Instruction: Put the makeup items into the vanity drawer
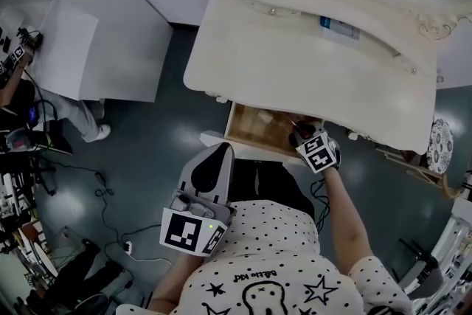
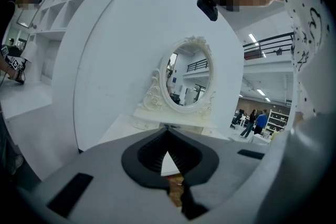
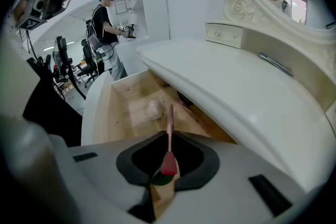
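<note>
The slim pink-handled makeup brush with a red end (image 3: 169,161) sits pinched in your right tool (image 3: 167,169). The jaws are closed only part way, pressing on the red end, while the handle points away from you over the open wooden drawer (image 3: 122,113). The brush is held above the drawer's inside, not lying on its floor.

A pale round puff (image 3: 155,109) rests on the drawer floor, just beyond the tip of the handle. A dark item lies farther back, half under the edge of the desk top, too shadowed to name.

From the head view, your right tool reaches forward to the drawer, which stands pulled out below the front edge of the cream-white carved vanity desk (image 1: 243,48).

Your left tool (image 1: 220,158) hangs back close to your body, short of the drawer and well apart from the right one. Its jaws are drawn together to a thin slit and hold nothing.

On the raised shelf at the back of the desk lies a small blue-and-white packet (image 1: 338,26), below the oval ornate-framed mirror (image 2: 188,77).
</note>
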The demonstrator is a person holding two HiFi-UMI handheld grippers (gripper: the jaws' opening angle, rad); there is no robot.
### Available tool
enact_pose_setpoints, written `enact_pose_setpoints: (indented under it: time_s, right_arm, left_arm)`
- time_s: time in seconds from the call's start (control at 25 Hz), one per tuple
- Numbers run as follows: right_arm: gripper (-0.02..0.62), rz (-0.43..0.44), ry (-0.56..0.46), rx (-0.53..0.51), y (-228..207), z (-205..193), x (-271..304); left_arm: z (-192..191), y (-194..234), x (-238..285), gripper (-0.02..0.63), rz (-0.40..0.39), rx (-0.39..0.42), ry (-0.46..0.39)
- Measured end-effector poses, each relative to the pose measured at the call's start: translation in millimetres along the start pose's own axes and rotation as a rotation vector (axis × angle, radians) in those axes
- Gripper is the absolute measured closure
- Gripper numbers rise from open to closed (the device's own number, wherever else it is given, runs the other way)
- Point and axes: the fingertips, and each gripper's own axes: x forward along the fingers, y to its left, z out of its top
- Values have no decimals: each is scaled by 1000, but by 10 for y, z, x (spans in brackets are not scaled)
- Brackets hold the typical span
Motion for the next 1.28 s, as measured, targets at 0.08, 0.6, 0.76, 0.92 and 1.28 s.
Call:
enact_pose_setpoints:
  time_s: [0.08,0.6,0.76,0.92,1.28]
  right_arm:
    - [546,3,12,-11,-6,-3,35]
    - [545,8,68,-57,-20,-14,92]
    - [532,12,79,-74,22,-22,84]
    - [499,19,76,-67,40,-12,90]
    - [499,-20,43,-35,-13,14,5]
  left_arm:
    - [6,15,14,611,3,-2,1]
    - [-1,33,98,611,2,-10,3]
    - [4,25,78,611,2,-8,4]
    - [8,27,77,611,-2,-9,3]
    - [22,20,61,611,-9,-7,2]
